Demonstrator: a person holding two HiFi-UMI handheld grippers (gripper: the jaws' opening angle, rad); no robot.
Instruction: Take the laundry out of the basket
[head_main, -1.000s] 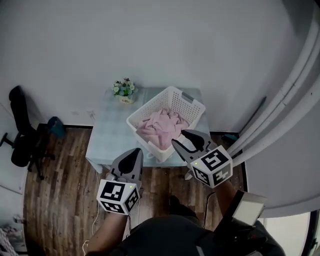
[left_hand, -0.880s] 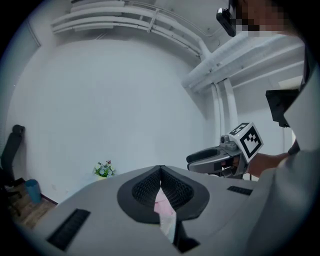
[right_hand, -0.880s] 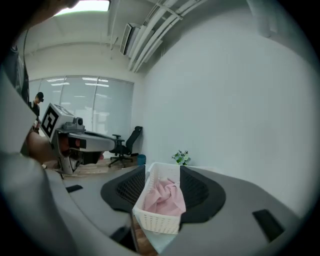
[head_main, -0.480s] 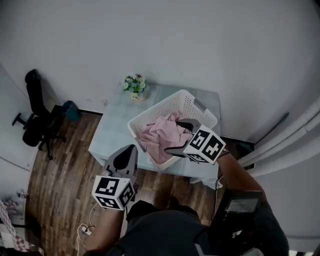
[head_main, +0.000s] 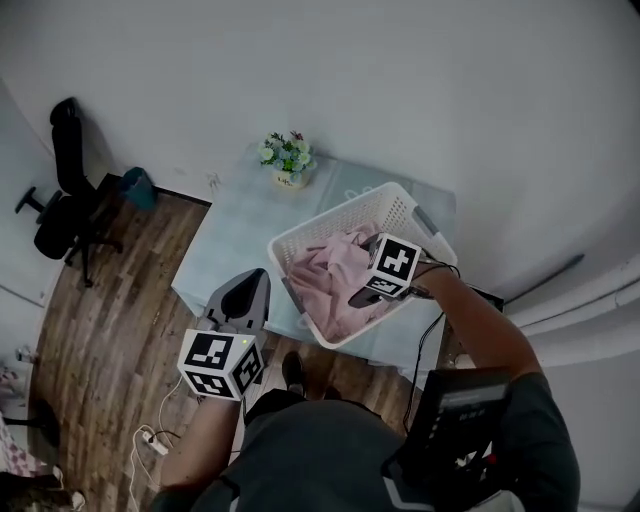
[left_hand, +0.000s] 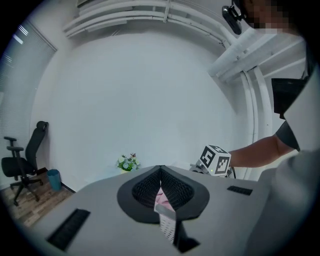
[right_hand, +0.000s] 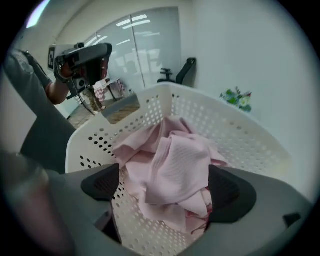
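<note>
A white perforated laundry basket (head_main: 405, 204) stands on a pale table (head_main: 235, 245). Crumpled pink laundry (head_main: 335, 278) lies inside it. My right gripper (head_main: 364, 296) hangs over the basket's near half, just above the cloth. In the right gripper view its jaws are opening wide (right_hand: 167, 187); the pink laundry (right_hand: 175, 167) lies below and between the pads, which do not press on it, inside the basket (right_hand: 165, 91). My left gripper (head_main: 253, 282) is shut and empty, held off the table's front edge, left of the basket. Its tips (left_hand: 160, 170) meet, pointing toward the basket.
A small pot of flowers (head_main: 288, 158) stands at the table's far edge. A black office chair (head_main: 58, 190) and a blue bin (head_main: 135, 186) sit on the wood floor to the left. A white wall runs behind the table.
My right gripper has moved forward from in front of the basket to over the laundry inside it, with its jaws spread wider. The left gripper has stayed by the table's front edge.
</note>
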